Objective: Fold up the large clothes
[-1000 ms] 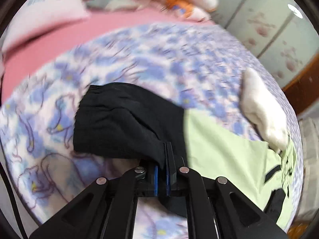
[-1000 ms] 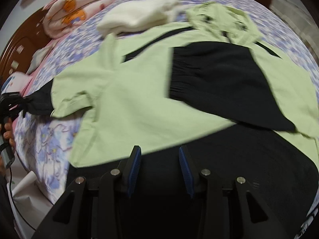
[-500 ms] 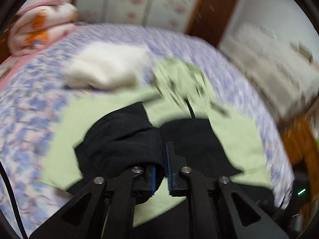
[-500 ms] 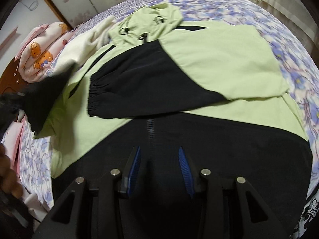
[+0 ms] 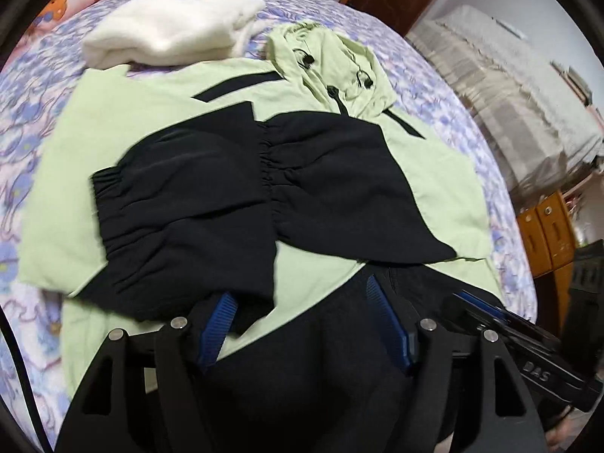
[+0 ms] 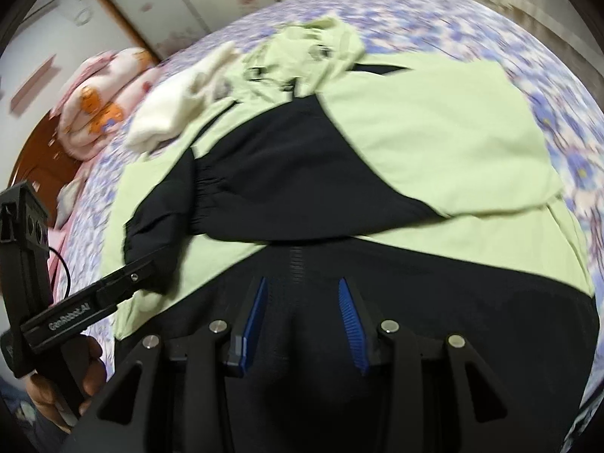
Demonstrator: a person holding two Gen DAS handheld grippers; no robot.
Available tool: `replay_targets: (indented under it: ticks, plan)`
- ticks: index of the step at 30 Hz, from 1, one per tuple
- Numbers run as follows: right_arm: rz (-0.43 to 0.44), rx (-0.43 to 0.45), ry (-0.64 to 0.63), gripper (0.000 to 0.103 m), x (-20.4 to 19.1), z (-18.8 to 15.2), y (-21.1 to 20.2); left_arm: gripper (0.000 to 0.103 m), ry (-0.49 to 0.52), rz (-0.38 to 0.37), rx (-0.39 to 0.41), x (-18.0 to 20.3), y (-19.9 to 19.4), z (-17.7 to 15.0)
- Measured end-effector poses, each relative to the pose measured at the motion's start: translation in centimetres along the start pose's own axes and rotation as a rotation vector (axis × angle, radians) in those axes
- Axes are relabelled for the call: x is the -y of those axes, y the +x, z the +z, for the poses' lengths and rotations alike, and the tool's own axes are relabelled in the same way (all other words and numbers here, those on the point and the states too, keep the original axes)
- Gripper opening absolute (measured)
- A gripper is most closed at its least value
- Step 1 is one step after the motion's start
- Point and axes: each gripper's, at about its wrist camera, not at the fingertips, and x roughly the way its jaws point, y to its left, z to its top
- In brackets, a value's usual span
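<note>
Jacket (image 5: 241, 120) spread on the bed (image 5: 22, 120), both black sleeves now crossed over its chest. Left gripper (image 5: 302, 324) has released its sleeve (image 5: 181, 204) at 10 o'clock; right gripper (image 6: 302, 317) gapes, unloaded. Body fold comes next.

Counts: 1 green-and-black jacket (image 5: 124, 120) with 1 hood (image 5: 332, 64) and 2 black sleeves (image 5: 181, 204), both folded in across the front. 1 folded white cloth (image 5: 170, 30) beyond it. 1 rolled pink blanket (image 6: 102, 102) at the headboard. 1 bed (image 5: 22, 87). 2 claws: left (image 5: 302, 321), right (image 6: 302, 313).
</note>
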Motion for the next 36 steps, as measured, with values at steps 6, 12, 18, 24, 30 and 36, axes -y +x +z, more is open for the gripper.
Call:
replay_targets:
  ticks: [6, 12, 18, 24, 30, 36]
  plan:
    - [0.067, 0.003, -0.192, 0.044, -5.9, -0.2, 0.5, 0.068, -0.048, 0.059, 0.096, -2.8, -4.3, -1.7]
    - [0.095, 0.044, -0.472, 0.052, -12.9, -0.4, 1.6, 0.068, -0.176, 0.145, 0.147, -7.6, -7.8, -4.6]
    - [-0.026, 0.062, -0.794, 0.052, -17.8, -1.6, 4.9, 0.068, -0.261, 0.185, 0.124, -11.5, -8.5, -7.2]
    - [-0.213, 0.071, -1.035, 0.052, -19.5, -3.1, 8.7, 0.068, -0.312, 0.177, 0.095, -13.5, -7.5, -8.4]
    - [-0.195, 0.079, -1.003, 0.002, -21.0, -0.9, 8.8, 0.068, -0.295, 0.172, 0.115, -12.9, -7.9, -7.9]
    - [-0.05, 0.293, -0.495, 0.002, -13.9, 6.8, -1.1, 0.068, -0.254, 0.174, 0.143, -11.7, -8.5, -7.5]
